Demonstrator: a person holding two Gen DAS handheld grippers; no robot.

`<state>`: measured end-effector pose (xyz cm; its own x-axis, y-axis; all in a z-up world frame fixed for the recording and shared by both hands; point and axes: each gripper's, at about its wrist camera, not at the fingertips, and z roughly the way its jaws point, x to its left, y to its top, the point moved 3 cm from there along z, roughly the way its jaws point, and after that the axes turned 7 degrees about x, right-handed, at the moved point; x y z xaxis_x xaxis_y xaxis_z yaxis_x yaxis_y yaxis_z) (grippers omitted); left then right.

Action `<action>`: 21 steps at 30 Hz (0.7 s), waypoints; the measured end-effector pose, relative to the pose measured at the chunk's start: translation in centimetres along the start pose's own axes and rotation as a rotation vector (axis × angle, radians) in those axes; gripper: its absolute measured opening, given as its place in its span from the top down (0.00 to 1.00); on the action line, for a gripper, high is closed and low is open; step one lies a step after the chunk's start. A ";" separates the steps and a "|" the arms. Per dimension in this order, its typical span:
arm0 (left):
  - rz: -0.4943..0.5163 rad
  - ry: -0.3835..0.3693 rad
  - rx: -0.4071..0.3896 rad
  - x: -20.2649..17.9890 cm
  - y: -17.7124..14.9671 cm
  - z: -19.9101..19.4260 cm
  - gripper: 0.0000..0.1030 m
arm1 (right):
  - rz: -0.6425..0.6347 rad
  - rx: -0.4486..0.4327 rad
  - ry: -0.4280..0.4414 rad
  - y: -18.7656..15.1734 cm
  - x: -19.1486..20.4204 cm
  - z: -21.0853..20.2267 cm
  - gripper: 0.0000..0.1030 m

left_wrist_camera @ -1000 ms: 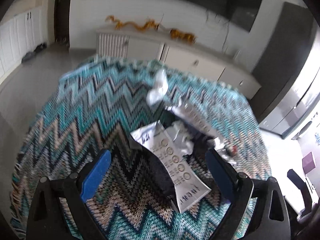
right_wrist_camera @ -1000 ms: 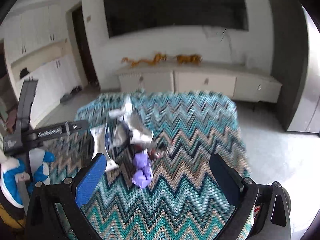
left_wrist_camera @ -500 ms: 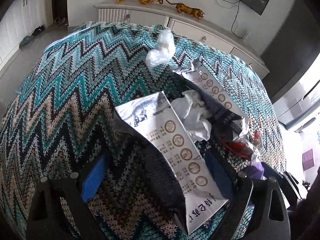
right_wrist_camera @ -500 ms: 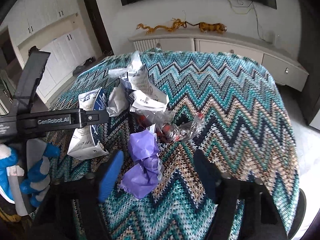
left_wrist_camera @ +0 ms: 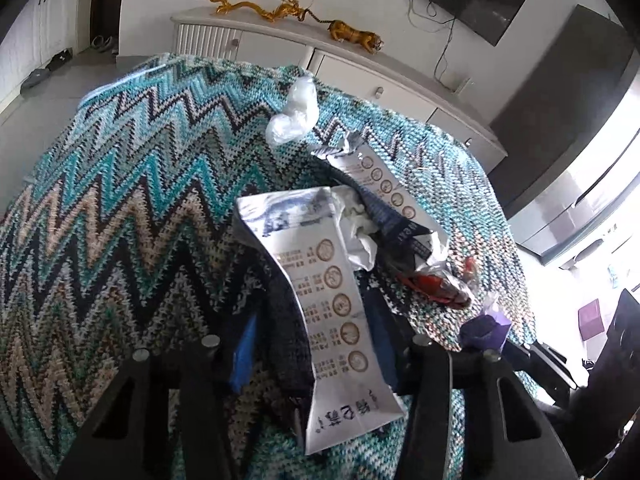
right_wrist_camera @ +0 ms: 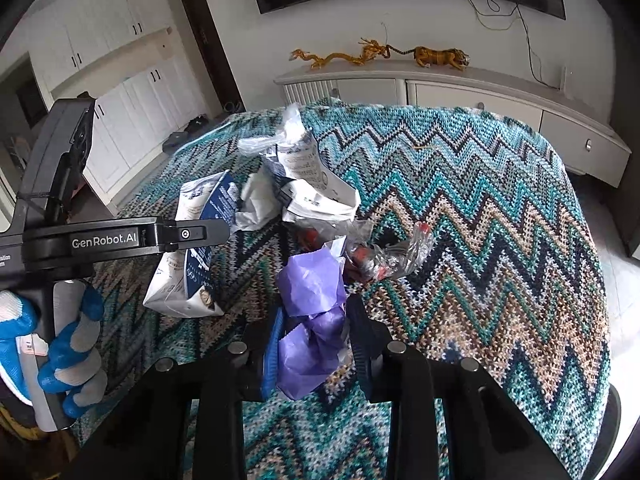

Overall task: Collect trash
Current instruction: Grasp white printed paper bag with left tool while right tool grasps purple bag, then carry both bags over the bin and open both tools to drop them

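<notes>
The trash sits mid-desk (right_wrist_camera: 500,216) on the zigzag cloth: your right gripper (right_wrist_camera: 316,340) has just been closing its fingers on the crumpled purple wrapper (right_wrist_camera: 312,304), now pinched at 6 o'clock in its view. Your left gripper (left_wrist_camera: 320,344), tilted downward, has just been closing on the long white printed pouch (left_wrist_camera: 332,292), pads against its sides. Only the right view shows your gloved left hand (right_wrist_camera: 60,344) at 8 o'clock; the left view alone shows the pouch's printed circles.
</notes>
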<state>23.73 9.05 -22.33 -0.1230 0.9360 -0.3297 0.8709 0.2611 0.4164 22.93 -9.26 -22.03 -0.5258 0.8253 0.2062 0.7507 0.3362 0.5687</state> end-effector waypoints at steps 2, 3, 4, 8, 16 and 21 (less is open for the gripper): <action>0.003 -0.002 -0.016 0.1 -0.3 -0.9 0.55 | 0.000 -0.016 -0.001 0.0 0.3 -0.8 0.72; 0.005 -0.008 -0.025 0.1 -0.4 -1.4 0.56 | 0.000 -0.028 -0.004 0.1 0.5 -1.4 0.72; 0.006 -0.012 -0.033 0.2 -0.5 -1.9 0.56 | 0.002 -0.040 -0.005 0.1 0.6 -1.9 0.72; 0.014 -0.015 -0.077 0.2 -0.8 -4.3 0.56 | 0.009 -0.090 -0.017 0.0 0.8 -4.4 0.72; 0.103 0.021 -0.209 -2.3 -1.6 -9.8 0.56 | 0.021 -0.191 -0.054 -0.5 0.9 -9.4 0.72; 0.177 0.055 -0.306 -4.7 -2.6 -13.2 0.56 | 0.030 -0.255 -0.095 -1.4 1.1 -13.1 0.72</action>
<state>15.71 7.08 -10.67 -0.0156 0.9821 -0.1876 0.6989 0.1448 0.7004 16.05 -14.80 -12.16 -0.4558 0.8761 0.1571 0.6339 0.1956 0.7483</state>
